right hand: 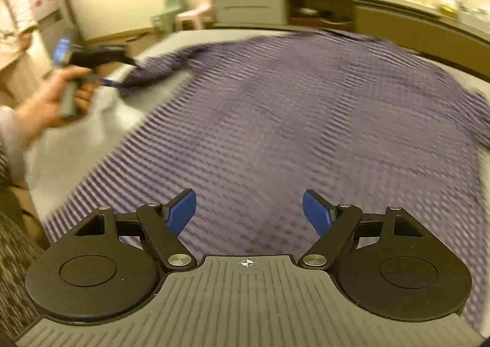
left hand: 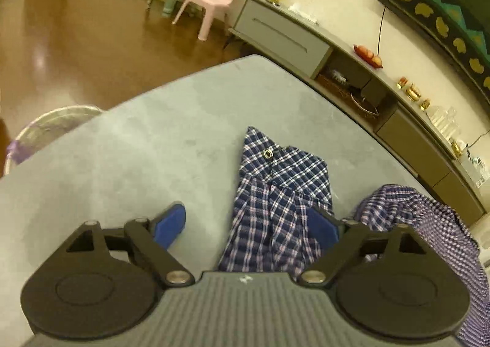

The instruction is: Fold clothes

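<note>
The left tongs (left hand: 246,224) stand wide open above the grey tabletop (left hand: 137,138), with nothing pressed between the blue pads. A dark navy plaid garment (left hand: 275,193) lies beneath them as a narrow strip running away from the camera; its right side passes under the right pad, while the left pad hangs over bare grey surface. To the left of this garment the tabletop is free all the way to its curved far edge. To the right, a finer purple checked shirt (left hand: 428,224) is heaped near the tabletop's right edge, just beside the plaid piece.

In the right wrist view, the right tongs (right hand: 248,212) are likewise spread open and empty, hovering over the purple checked shirt (right hand: 291,117), which is spread across most of the tabletop (right hand: 76,157). The picture is blurred. The shirt's far hem reaches close to the tabletop's back edge, and a sleeve stretches off to the left toward the other gripper, held in a person's hand (right hand: 52,98). A strip of bare tabletop is open along the left side, between the shirt's edge and the rim.
</note>
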A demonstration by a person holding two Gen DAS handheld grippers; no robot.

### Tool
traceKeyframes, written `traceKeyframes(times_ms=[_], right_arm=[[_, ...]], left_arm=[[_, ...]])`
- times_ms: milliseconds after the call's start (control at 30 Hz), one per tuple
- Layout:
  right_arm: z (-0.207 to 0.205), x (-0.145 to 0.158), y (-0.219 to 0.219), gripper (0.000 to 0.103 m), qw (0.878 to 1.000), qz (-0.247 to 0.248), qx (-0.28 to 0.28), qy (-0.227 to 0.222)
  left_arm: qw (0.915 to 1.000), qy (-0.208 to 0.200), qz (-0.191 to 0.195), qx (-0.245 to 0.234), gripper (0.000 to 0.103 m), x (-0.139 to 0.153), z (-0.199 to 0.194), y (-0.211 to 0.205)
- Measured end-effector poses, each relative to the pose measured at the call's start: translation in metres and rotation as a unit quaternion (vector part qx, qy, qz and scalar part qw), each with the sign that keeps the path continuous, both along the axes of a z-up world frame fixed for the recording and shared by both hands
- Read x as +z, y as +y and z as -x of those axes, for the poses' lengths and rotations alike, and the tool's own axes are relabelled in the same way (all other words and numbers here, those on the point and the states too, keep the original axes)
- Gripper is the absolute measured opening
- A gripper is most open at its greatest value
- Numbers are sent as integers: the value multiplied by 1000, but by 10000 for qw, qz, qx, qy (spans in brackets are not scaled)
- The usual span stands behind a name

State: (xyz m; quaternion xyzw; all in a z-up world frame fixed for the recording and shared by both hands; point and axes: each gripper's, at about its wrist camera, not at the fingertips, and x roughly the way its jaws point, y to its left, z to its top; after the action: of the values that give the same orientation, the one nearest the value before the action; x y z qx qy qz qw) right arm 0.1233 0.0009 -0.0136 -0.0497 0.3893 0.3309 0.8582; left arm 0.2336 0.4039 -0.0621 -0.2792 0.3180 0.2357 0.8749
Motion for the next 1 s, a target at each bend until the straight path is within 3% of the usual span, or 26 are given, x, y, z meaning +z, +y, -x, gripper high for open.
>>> traceKeyframes(times_ms=[33, 100, 133, 167, 233, 400, 467, 533, 600, 667, 800, 900, 967, 1000], right_arm=[[-10, 4, 18, 78, 9999, -71, 110, 34], [-30, 12, 56, 78, 9992, -216, 309, 87], [-41, 15, 73, 78, 9990, -249, 359, 85], [-52, 17, 90, 77, 9990, -240, 382, 72], [-79, 15, 124, 76, 9993, -160, 312, 107], [-135, -4, 192, 56, 9996, 167, -10, 209], [-146, -16, 208, 52, 9992, 309, -78, 246], [-150, -31, 220, 50, 9981, 511, -132, 305], [-151, -48, 227, 51, 9960, 789, -213, 368], [-145, -56, 229, 49, 9950, 984, -185, 59], [-143, -59, 227, 54, 9943, 1036, -262, -54], [-146, -57, 232, 54, 9931, 1133, -300, 81], [-147, -53, 236, 54, 9932, 1106, -349, 71], [-147, -51, 237, 54, 9938, 1052, -362, 49]], left_arm=[[9999, 18, -110, -18, 86, -1, -3, -2], [9995, 49, -315, -58, 57, -2, -8, -5], [9998, 4, -166, -120, 16, -4, -9, -2], [9998, -41, -16, -182, 2, -6, -10, 0], [9996, -171, 170, -173, 2, -9, -7, 5], [9912, -935, 338, 879, 1, 4, 43, 38], [9796, -1214, 473, 1532, 1, 6, 66, 59], [9621, -1468, 762, 2167, 2, 6, 95, 74], [9574, -1378, 728, 2429, 2, 7, 109, 75], [9523, -1286, 691, 2678, 2, 7, 123, 77], [9629, -1121, 646, 2367, 3, 6, 122, 78], [9596, -1309, 926, 2312, 13, 3, 124, 94], [9534, -1431, 1110, 2414, 39, -3, 136, 108], [9505, -1459, 1217, 2458, 46, -8, 141, 117]])
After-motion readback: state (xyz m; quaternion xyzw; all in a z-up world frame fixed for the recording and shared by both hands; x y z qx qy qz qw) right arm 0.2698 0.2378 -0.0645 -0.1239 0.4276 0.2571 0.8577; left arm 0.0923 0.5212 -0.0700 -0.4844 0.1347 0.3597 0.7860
